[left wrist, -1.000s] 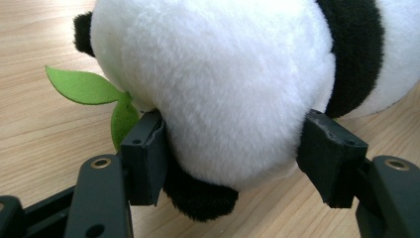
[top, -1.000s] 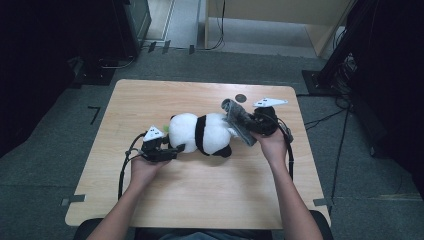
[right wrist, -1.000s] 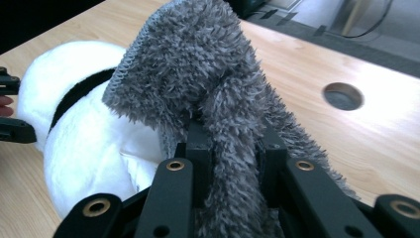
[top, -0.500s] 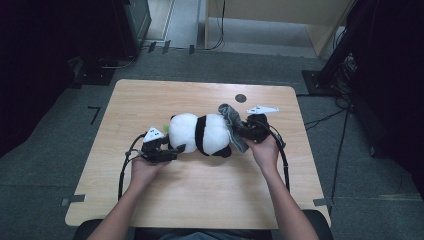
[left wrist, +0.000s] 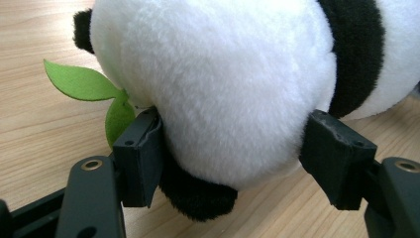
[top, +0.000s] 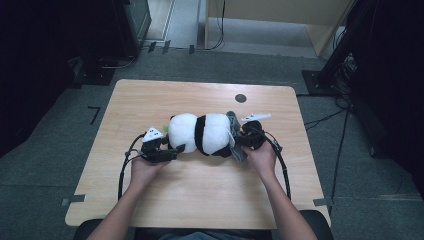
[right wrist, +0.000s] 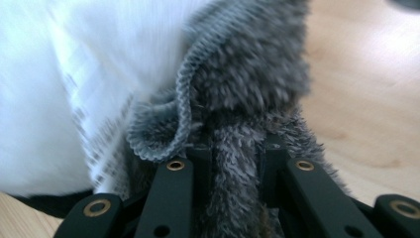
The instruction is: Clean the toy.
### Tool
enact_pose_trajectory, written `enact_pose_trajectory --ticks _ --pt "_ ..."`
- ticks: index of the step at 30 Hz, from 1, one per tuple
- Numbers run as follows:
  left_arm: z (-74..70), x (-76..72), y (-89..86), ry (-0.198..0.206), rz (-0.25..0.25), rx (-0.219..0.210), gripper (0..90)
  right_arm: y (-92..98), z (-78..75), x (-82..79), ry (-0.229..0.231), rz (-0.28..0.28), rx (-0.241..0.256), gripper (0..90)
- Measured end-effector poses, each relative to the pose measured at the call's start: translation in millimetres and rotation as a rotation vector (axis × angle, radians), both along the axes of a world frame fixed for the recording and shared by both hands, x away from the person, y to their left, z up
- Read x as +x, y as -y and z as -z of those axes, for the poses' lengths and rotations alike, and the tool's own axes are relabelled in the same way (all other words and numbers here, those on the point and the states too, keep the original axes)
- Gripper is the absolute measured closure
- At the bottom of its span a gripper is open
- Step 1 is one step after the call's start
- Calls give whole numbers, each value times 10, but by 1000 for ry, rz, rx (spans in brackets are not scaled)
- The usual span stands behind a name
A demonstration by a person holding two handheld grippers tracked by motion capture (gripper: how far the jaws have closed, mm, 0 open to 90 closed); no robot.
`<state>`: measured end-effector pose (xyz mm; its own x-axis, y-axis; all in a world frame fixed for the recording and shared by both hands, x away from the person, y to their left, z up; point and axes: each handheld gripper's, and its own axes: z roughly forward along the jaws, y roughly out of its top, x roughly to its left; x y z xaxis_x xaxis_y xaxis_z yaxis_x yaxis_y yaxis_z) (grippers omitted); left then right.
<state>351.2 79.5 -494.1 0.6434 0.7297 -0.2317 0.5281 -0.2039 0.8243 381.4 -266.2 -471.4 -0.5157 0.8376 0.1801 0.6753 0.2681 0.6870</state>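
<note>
A black-and-white panda plush (top: 200,132) lies on its side in the middle of the wooden table (top: 200,200). My left gripper (top: 172,150) holds its left end, and the jaws press into the white fur (left wrist: 223,84) from both sides. A green felt leaf (left wrist: 79,82) sticks out beside the left jaw. My right gripper (top: 239,140) is at the plush's right end, shut on a grey fleecy cloth (top: 233,122). Up close, the grey cloth (right wrist: 247,74) is pinched between the jaws and bunches against the white plush (right wrist: 64,59), beside a printed label (right wrist: 99,129).
A small black round spot (top: 240,98) marks the table behind the plush. Cables trail from both grippers back along the forearms. Dark equipment stands on the floor at the left and right of the table.
My right gripper has moved left with the grey cloth and now presses it against the plush's right end. The left gripper has stayed in place.
</note>
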Motion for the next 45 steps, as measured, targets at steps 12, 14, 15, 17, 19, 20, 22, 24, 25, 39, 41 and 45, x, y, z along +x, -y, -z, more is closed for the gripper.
enact_pose_trajectory --ticks 12,14,15,17,19,20,22,24,25,39,41,45 --pt "-10 -2 -9 5 -8 8 293 -70 155 56 -80 -58 -79 745" --pt "-14 -3 -8 3 -7 10 296 -43 137 62 -81 -56 -78 745" --pt "-17 -3 -7 2 -6 12 298 -26 126 64 -81 -53 -80 745" --pt "-20 -3 -7 2 -4 15 301 22 95 72 -79 -42 -76 744" --pt "-19 -3 -7 3 -4 15 301 83 47 81 -73 -24 -71 743" --pt "-19 -3 -7 4 -3 15 301 123 6 84 -62 -12 -75 744" --pt "-18 -2 -7 5 -3 15 301 186 -57 82 -35 5 -64 743" --pt "-19 -3 -5 8 -3 17 301 279 -169 77 -3 43 -42 743" --pt "-20 -4 -4 7 -3 18 301 279 -169 77 -3 43 -42 743" --pt "-20 -2 0 9 -4 20 300 133 -571 -69 166 -2 39 742" --pt "-17 -1 -1 9 -3 23 299 38 -518 -69 153 -22 18 743" --pt "-12 1 0 9 -3 11 298 -21 -424 -70 165 -10 -7 744"
